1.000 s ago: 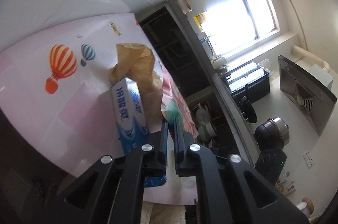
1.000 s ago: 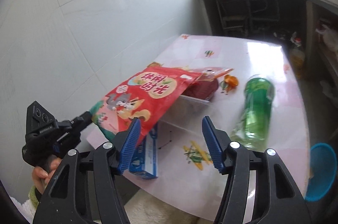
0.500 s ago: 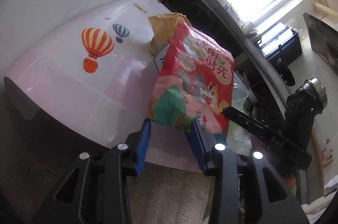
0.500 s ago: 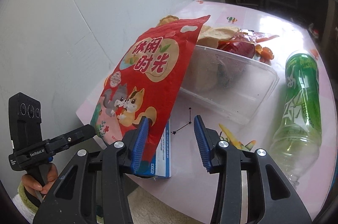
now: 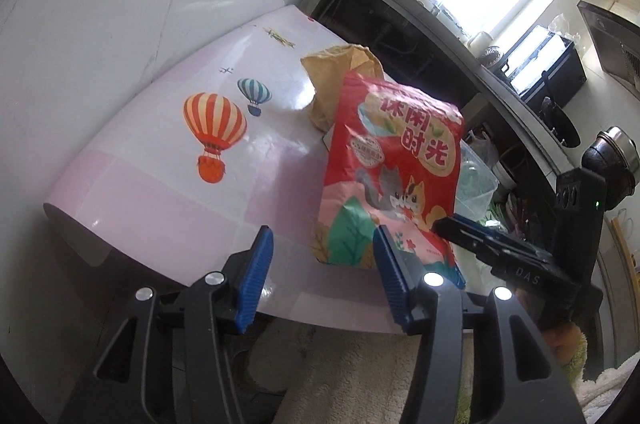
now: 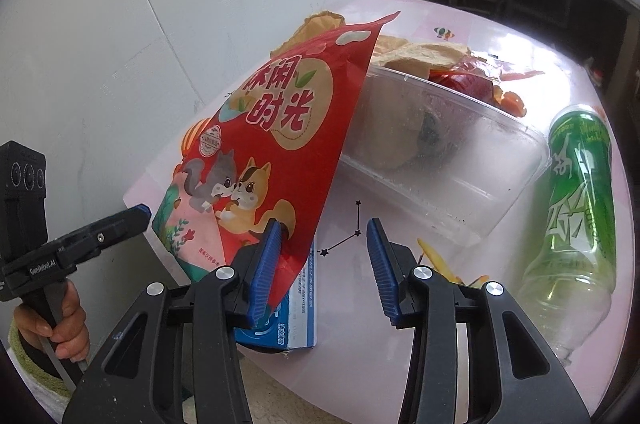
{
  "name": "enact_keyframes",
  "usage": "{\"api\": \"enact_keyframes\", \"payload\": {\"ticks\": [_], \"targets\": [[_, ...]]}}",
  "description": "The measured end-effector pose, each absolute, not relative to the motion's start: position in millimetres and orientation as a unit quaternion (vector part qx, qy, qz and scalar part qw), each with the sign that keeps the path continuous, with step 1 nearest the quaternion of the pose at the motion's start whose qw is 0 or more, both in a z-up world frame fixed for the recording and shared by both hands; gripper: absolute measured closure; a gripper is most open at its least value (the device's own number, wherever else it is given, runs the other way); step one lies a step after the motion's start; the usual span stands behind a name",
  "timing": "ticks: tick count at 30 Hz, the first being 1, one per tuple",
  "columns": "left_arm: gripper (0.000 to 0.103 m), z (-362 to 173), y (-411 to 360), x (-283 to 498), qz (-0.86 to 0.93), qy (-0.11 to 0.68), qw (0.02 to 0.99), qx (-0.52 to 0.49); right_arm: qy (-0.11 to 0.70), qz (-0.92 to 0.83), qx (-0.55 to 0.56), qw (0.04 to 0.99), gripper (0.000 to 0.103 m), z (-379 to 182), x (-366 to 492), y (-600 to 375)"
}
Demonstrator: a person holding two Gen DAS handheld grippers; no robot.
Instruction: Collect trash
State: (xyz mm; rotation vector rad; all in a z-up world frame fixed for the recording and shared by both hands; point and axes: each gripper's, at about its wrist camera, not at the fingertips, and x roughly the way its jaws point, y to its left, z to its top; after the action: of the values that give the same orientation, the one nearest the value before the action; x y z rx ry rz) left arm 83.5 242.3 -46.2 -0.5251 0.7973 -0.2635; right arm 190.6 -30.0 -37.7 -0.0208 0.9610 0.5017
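The red snack bag point(image 6: 256, 160) stands tilted at the table's point(image 5: 152, 184) near edge, long axis upward, leaning on the clear container point(image 6: 440, 160). Right gripper point(image 6: 320, 256) — spread, nearest — abuts its lower corner; left gripper point(image 5: 320, 272) is opening, empty.

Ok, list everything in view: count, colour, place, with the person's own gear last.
snack bag: one, red, standing tilted at the table's near edge
clear plastic tub: one, transparent, mid-table, scraps inside
brown paper bag: one, tan, behind the snack bag
green bottle: one, lying right of the tub
blue-white box: one, flat under the snack bag
table: one, pink-white, balloon prints
left gripper: jaws opening, nothing between
right gripper: open, left pad at the bag's edge
hand: one, on the left gripper's handle
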Motion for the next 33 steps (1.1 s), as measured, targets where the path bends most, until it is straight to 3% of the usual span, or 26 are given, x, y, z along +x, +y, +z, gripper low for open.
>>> {"api": "enact_keyframes", "payload": {"ticks": [9,22,27,33], "targets": [[0.035,-52,257,156,-0.179,0.406,0.83,-0.338,0.456,0.242,-0.006,0.856,0.061,-36,185,-38],[0.034,-69,237,201,-0.224,0.473,0.781,-0.34,0.451,0.25,-0.001,0.856,0.061,-37,185,-41],[0.065,-65,237,195,-0.236,0.459,0.785,-0.341,0.447,0.255,-0.004,0.857,0.062,-37,185,-39],[0.082,-52,235,187,-0.24,0.435,0.804,-0.328,0.442,0.259,-0.001,0.859,0.064,-33,181,-43]]}}
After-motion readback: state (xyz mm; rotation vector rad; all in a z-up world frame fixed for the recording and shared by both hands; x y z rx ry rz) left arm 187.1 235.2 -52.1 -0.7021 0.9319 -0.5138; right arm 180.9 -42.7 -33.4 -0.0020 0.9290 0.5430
